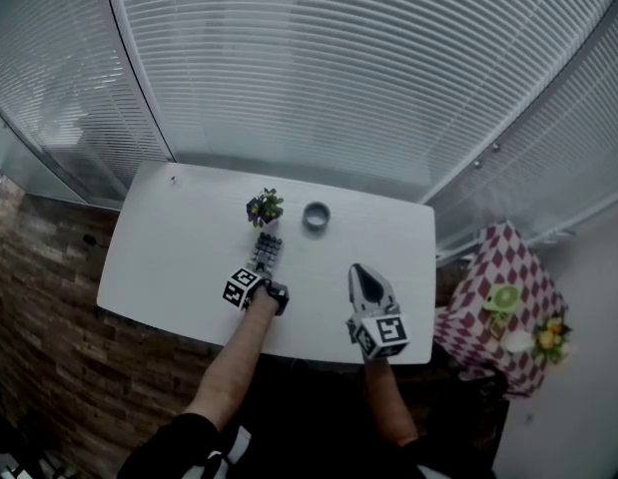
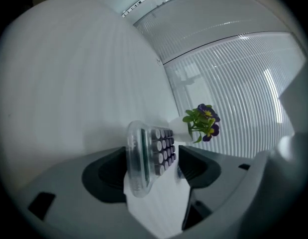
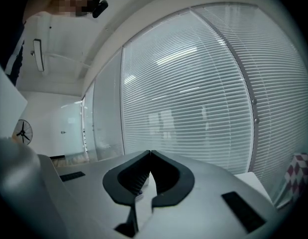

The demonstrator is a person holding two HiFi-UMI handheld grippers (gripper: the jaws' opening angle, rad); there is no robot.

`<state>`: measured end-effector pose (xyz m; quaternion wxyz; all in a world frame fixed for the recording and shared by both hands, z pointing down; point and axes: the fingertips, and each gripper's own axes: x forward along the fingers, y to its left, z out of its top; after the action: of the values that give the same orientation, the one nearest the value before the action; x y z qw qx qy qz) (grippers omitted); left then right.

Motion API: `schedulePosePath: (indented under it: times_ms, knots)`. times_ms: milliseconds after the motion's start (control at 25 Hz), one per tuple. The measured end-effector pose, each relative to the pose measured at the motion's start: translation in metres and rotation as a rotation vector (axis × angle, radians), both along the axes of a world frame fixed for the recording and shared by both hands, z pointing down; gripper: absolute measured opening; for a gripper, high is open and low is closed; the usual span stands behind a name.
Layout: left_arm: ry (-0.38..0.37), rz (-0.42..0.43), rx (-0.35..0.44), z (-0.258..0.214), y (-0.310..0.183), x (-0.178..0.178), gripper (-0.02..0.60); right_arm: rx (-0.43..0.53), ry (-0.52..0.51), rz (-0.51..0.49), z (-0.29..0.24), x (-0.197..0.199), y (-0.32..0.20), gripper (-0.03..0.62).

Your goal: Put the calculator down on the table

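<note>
Nearest, the right gripper hovers over the bench, fingers closed on nothing. The left gripper has its fingers spread apart, with the calculator between them on the bench. Beyond stand potted flowers and a grey ring.

The left gripper points forward and down. Its jaws stand wide apart on either side of the calculator, with a gap at the right jaw. The right gripper hangs right of the calculator, nearer the person, nearly level, jaws closed together on nothing. Both forearms reach forward.
</note>
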<state>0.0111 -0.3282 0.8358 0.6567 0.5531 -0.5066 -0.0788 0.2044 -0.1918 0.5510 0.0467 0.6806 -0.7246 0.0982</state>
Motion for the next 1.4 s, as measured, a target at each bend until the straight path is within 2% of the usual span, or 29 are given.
schedulePosePath:
  times_ms: [200,320,480,600,840,1080,1200,1400]
  knots:
    - [-0.03,-0.024,-0.058,0.002,0.013,-0.011,0.296,0.003,-0.018,0.0,0.005,0.001,0.002,0.006]
    - [-0.01,-0.061,-0.084,0.004,0.019,-0.017,0.296,0.013,-0.019,-0.019,0.001,-0.003,-0.002,0.006]
    - [0.012,-0.079,-0.054,-0.006,0.02,-0.025,0.296,0.013,-0.014,-0.037,0.004,-0.008,-0.005,0.006]
    - [0.085,-0.113,0.016,-0.035,0.016,-0.027,0.296,0.02,-0.018,-0.048,0.005,-0.011,-0.008,0.006]
    - [0.287,-0.125,0.239,-0.099,0.008,-0.022,0.296,0.026,-0.028,-0.046,0.0,-0.011,-0.008,0.006]
    - [0.315,-0.123,0.385,-0.133,0.013,-0.044,0.296,0.057,-0.029,-0.051,0.002,-0.008,-0.002,0.006]
    - [0.305,-0.088,0.452,-0.152,0.014,-0.05,0.296,0.058,-0.036,-0.055,0.002,-0.009,-0.003,0.006]
    - [0.302,-0.077,0.527,-0.176,0.018,-0.058,0.295,0.058,-0.038,-0.062,0.004,-0.01,-0.003,0.006]
